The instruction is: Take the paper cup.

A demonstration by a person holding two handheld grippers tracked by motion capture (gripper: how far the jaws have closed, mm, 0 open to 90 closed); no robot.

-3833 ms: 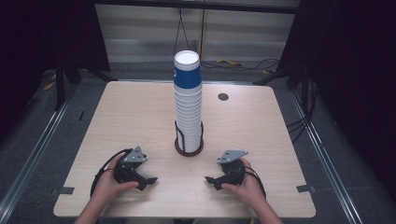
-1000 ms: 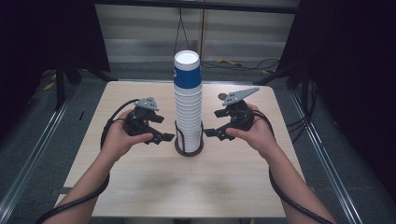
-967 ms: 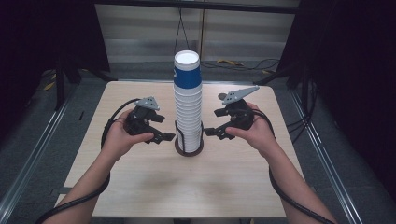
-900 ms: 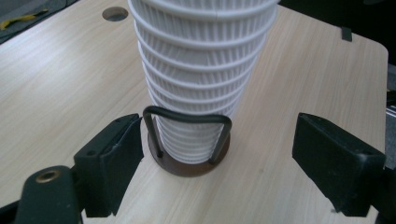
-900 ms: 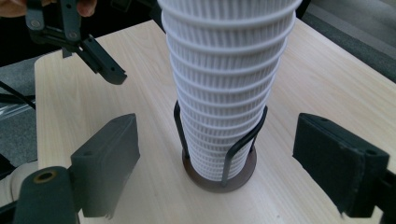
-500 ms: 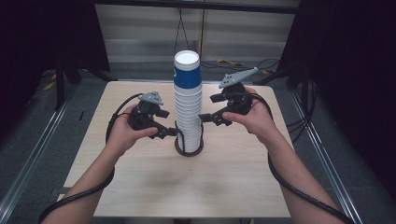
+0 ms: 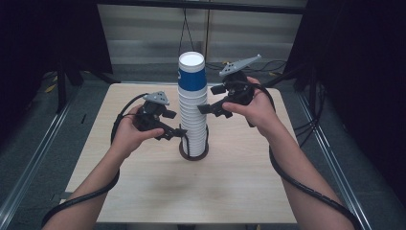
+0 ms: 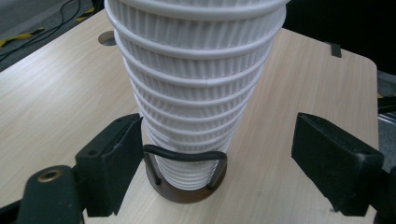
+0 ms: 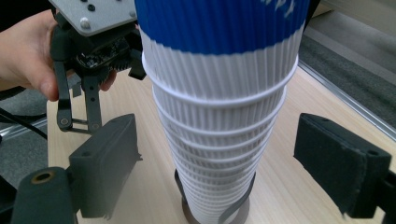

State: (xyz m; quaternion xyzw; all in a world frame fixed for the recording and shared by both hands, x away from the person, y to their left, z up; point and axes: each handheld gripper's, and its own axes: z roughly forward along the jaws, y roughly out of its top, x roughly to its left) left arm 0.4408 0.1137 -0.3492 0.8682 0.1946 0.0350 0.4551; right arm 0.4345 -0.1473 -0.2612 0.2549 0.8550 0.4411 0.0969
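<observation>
Cups (image 7: 192,103) stacked tall in a wire-and-wood holder (image 7: 194,149) stand mid-table from above, my left gripper (image 7: 181,132) low and right gripper (image 7: 203,108) higher; my left view shows jaws, just closing a little, still gaping astride the base, my right view likewise wide.

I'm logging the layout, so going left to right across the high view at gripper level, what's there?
Left black two-jaw gripper → tall stack of ribbed white paper cups with a blue top cup → right black two-jaw gripper, held higher, all above the light wooden table.
</observation>
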